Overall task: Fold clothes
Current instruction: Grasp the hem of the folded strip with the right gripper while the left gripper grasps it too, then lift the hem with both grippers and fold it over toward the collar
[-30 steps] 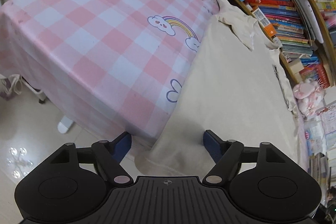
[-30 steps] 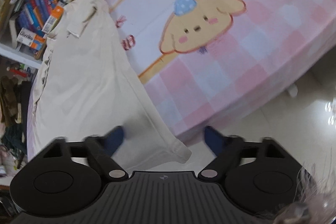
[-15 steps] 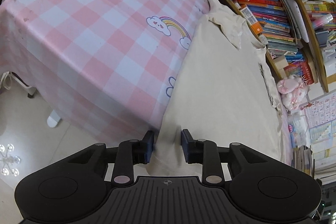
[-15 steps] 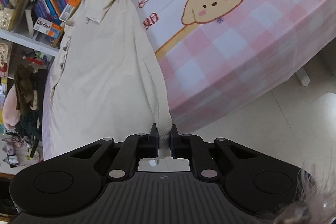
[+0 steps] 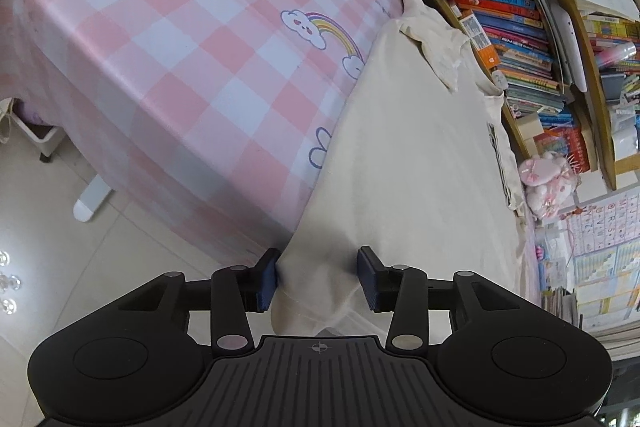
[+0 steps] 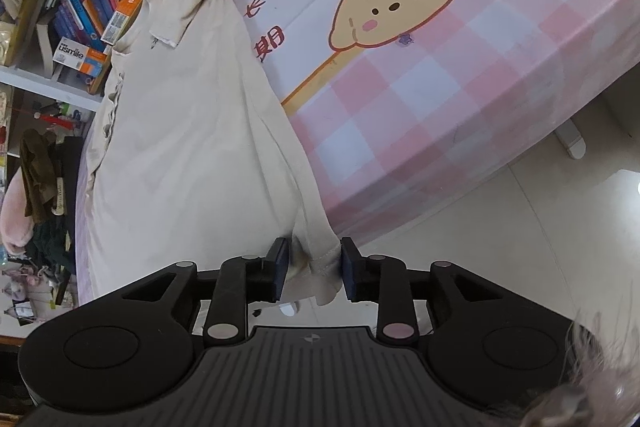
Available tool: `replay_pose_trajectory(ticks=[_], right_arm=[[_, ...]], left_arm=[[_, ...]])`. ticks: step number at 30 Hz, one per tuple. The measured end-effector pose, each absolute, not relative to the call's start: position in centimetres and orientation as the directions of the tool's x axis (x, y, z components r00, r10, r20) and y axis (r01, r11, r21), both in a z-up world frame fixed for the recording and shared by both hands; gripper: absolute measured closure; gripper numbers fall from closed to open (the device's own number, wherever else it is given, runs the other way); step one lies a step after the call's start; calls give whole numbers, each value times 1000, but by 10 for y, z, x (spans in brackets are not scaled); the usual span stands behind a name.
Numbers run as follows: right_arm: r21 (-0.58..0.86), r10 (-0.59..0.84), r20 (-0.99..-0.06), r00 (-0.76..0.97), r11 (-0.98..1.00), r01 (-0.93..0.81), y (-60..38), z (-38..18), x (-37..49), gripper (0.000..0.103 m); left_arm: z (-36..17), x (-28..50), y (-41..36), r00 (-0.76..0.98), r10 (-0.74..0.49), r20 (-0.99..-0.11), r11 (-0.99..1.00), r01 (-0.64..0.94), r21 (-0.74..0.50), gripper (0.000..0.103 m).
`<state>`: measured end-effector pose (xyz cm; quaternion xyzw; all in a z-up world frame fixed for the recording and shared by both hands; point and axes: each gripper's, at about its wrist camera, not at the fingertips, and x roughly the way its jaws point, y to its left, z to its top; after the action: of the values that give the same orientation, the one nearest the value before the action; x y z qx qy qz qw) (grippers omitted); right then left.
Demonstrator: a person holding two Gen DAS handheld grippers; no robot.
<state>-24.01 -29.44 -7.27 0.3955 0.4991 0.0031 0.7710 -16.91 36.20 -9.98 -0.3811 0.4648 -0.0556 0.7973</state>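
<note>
Bench (image 5: 168, 39): covered by a pink and white checked cloth with cartoon prints; it fills the upper left of the left wrist view and the upper right of the right wrist view.
Garment (image 5: 408, 147): a cream piece spread flat along the bench edge beside the bookshelf (image 5: 520, 27), its near hem hanging over the bench edge at the bottom centre of both views.
Left gripper (image 5: 318, 279): angled down over 1 hem corner, released; the cloth touches the left pad only, the right pad stands clear. Its jaws have just been opening, after clenching on the hem half a second ago.
Right gripper (image 6: 312, 273): angled down over the other hem corner (image 6: 320, 259); jaws have just been opening, bunched cloth between the 2 pads, whether they press it I cannot tell.
</note>
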Motion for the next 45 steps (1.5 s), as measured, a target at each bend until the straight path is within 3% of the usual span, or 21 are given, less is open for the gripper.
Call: replay_pose_trajectory(ticks=[2,6,11,12,13,14,16,45], right_arm=[[616,405,-762,505,694,373,-294,-69,-240,60],[624,415,-752,512,698,352,-296,-68,-235,59],[642,443,-745,499,681,352,-296,-74,-228,71],[650,455,-738,497,677,345,-296,-74,-228,78],[658,467,-732,496,672,338,-296,-74,-229,89],[663,478,-727,494,675,322,-296,-72,-230,93],[652,479,-733,484,697,298,-295,-69,-232,94],[677,548,-713,437,699,230,-318,-61,-268,95]], left_arm=[[-99,-170,362,567,-447,-691,694,-267,-668,53],[-100,-168,358,568,-452,-688,687,-270,-675,50],[-99,-169,350,562,-446,-696,706,-257,-660,70],[-98,-170,349,563,-446,-695,709,-252,-659,74],[-96,-173,349,570,-452,-687,708,-240,-664,83],[-95,-177,349,576,-457,-677,707,-226,-670,92],[-91,-182,349,585,-448,-676,712,-224,-666,97],[-88,-232,346,577,-398,-713,718,-288,-634,98]])
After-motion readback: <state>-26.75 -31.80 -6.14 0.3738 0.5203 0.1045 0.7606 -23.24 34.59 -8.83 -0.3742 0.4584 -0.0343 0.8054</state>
